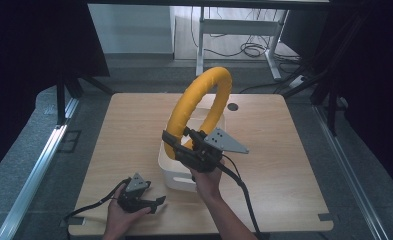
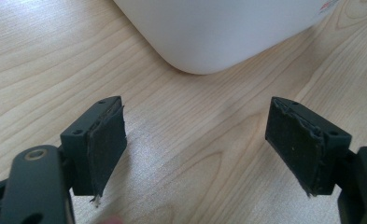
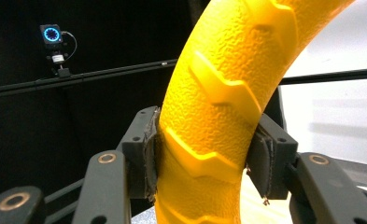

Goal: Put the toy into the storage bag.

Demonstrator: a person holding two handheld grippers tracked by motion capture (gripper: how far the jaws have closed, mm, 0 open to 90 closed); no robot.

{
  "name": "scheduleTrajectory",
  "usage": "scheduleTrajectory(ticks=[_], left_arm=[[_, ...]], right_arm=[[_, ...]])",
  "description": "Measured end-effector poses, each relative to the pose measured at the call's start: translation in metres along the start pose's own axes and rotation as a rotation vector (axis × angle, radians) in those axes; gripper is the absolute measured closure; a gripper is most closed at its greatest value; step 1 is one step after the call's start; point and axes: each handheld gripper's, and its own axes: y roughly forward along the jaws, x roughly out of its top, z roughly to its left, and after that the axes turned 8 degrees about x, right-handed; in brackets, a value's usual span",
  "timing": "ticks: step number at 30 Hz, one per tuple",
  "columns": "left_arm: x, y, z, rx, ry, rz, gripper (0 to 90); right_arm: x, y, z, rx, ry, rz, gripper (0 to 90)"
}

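Left claw point(image 1: 156, 202) spread wide, low, right claw point(image 1: 176, 142) raised, apparently clamped

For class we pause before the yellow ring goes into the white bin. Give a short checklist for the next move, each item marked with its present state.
1. Right gripper shut on the yellow ring, pads on both sides: ok.
2. Ring lifted clear above the white bin: ok.
3. Bin free of other contents: cannot tell, ring and hand hide its inside.
4. Left gripper open, holding nothing: ok.
5. Left gripper apart from the bin, resting low on the table: ok.
6. Right gripper's cable away from the bin opening: ok.
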Motion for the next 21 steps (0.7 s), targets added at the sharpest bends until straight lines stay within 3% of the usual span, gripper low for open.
scheduleTrajectory(ticks=[5,21], left_arm=[[0.0,0.0,0.0,0.001,0.002,0.002,20.4],[0.0,-0.001,0.0,0.004,0.004,-0.003,20.3]], right_arm=[[-0.008,0.001,0.0,-0.023,-0.007,0.007,49.1],[-0.032,0.004,0.0,-0.026,0.033,0.038,49.0]])
